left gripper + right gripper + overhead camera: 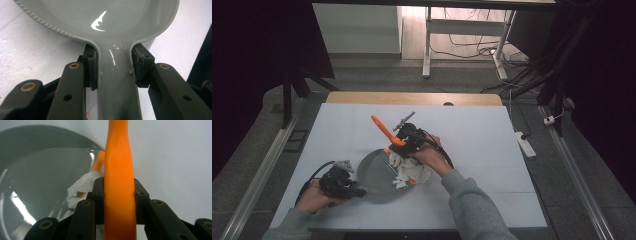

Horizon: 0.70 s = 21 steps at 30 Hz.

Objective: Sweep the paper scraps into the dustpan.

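While the grey pan (379, 175) sits on the white table (472, 150), near its front edge and a little left of centre, the left gripper (357, 191) holds it by the handle. The left gripper view shows this plainly: the two black jaws are closed on the pan handle (117, 82), one pad pressed against each side just below where the handle widens into the bowl. The pan's rim (50, 26) is ribbed, and its glossy inside catches a bright glint of light.

At the pan's right edge lies a heap of crumpled white paper (409, 172), partly in the pan and partly spilling onto the table. The right gripper (404, 142) hovers just above that heap, its jaws clamped on the orange handle (119, 195) of a tool (384, 131) that runs up and to the left in the high view. In the right gripper view the handle stands upright between the pads, and behind it a second orange part (98, 161) dips into the paper (82, 186); it may be the tool's working end, though blur and the handle hide its shape.

Both forearms, in grey sleeves (472, 205), come in from the bottom of the high view. Beyond the table's far wooden edge (412, 97) are a dark floor, cables and a white frame's legs.
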{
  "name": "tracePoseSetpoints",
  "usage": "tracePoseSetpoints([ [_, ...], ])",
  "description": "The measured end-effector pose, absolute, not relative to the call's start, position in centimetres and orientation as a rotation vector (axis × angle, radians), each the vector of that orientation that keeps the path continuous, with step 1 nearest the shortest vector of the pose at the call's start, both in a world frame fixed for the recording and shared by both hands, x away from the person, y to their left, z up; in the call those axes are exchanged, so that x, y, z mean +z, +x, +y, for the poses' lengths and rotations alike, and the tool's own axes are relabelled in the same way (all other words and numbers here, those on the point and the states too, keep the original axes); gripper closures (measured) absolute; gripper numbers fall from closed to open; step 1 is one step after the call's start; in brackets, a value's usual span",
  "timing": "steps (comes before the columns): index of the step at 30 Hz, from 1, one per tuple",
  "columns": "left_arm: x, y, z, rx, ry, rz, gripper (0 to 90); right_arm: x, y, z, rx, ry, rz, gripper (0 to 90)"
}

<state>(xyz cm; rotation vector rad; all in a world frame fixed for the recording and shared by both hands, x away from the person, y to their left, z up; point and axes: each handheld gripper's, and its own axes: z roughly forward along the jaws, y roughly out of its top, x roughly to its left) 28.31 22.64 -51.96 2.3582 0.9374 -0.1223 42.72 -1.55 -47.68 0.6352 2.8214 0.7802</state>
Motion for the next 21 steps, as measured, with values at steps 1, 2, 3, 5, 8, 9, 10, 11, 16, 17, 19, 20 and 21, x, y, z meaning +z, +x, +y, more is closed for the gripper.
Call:
tracePoseSetpoints([
  [1,-52.0,28.3,22.6,-0.124,2.359,0.936,61.5,-47.7,42.4,-1.3,0.786,0.616,2.826,70.5],
  [2,-52.0,28.3,22.7,-0.126,2.358,0.936,61.4,-47.6,42.1,-1.2,0.799,0.613,2.832,70.5],
  [3,-52.0,28.3,22.7,-0.126,2.358,0.936,61.5,-47.5,41.9,-1.0,0.813,0.603,2.838,70.5],
  [5,-52.0,28.3,22.7,-0.124,2.358,0.936,61.5,-47.2,41.4,-0.8,0.833,0.577,2.856,70.5],
  [8,-52.0,28.3,22.6,-0.123,2.356,0.938,61.5,-46.6,40.6,-0.6,0.876,0.541,2.869,70.5],
  [9,-52.0,28.3,22.6,-0.122,2.356,0.939,61.5,-46.4,40.4,-0.6,0.884,0.527,2.863,70.5],
  [10,-52.0,28.3,22.6,-0.122,2.357,0.938,61.5,-46.1,40.3,-0.7,0.895,0.515,2.859,70.5],
  [11,-52.0,28.3,22.6,-0.122,2.357,0.938,61.5,-45.9,40.2,-0.8,0.911,0.509,2.854,70.5],
  [16,-52.0,28.2,22.6,-0.12,2.357,0.937,61.5,-44.6,40.4,-2.3,0.977,0.545,2.794,70.5],
  [17,-52.0,28.2,22.6,-0.12,2.357,0.936,61.5,-44.3,40.5,-2.6,0.99,0.558,2.778,70.4],
  [19,-52.0,28.2,22.6,-0.121,2.356,0.937,61.5,-43.8,40.6,-3.4,1.024,0.578,2.744,70.4],
  [20,-52.0,28.2,22.6,-0.121,2.356,0.937,61.5,-43.5,40.6,-3.8,1.039,0.589,2.733,70.5],
  [21,-52.0,28.1,22.6,-0.12,2.356,0.937,61.5,-43.3,40.7,-4.2,1.048,0.598,2.724,70.5],
])
